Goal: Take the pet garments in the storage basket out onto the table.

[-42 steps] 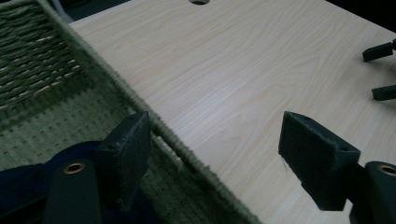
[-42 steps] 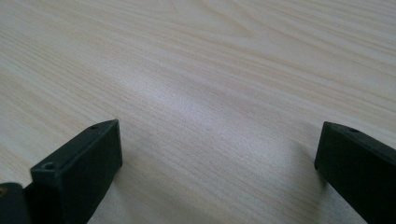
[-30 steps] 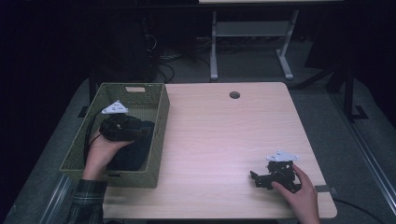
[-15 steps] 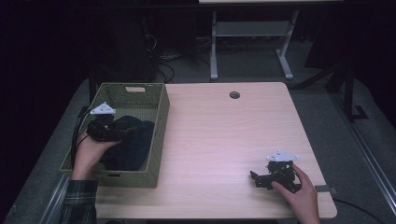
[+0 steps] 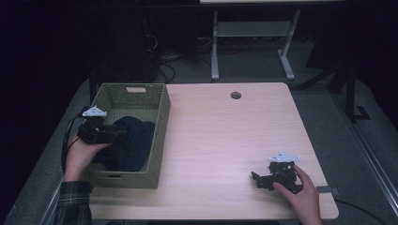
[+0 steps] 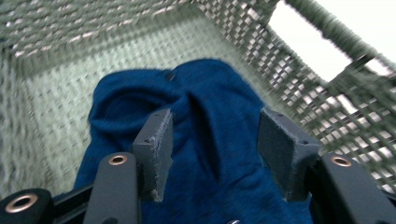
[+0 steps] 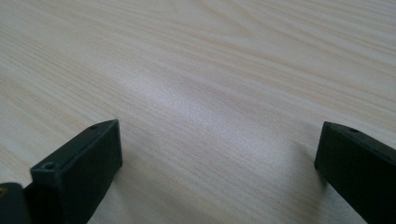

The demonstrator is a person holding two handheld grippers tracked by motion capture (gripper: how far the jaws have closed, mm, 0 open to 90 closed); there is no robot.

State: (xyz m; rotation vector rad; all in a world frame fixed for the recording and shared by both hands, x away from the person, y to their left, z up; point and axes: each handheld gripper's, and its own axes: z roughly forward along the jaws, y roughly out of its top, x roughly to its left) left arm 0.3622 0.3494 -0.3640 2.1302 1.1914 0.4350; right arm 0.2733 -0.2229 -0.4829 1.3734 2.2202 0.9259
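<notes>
High view: left gripper [image 5: 115, 133] sits low over the left rim of the green woven basket [image 5: 162, 122], nose aimed right across it. The dark blue cloth [image 5: 133, 143], bunched, lies in the basket's near half; its long axis runs roughly near-to-far along the basket. Right gripper [image 5: 257, 178] rests on the wooden table [image 5: 220, 136] near the front right corner, pointing left.

Left gripper view: jaws have just been closing, now about half apart, pads [image 6: 156, 149] just above the cloth [image 6: 210, 121], a raised fold between them, not pinched.

Right gripper view: jaws spread wide over bare tabletop [image 7: 210, 84].
</notes>
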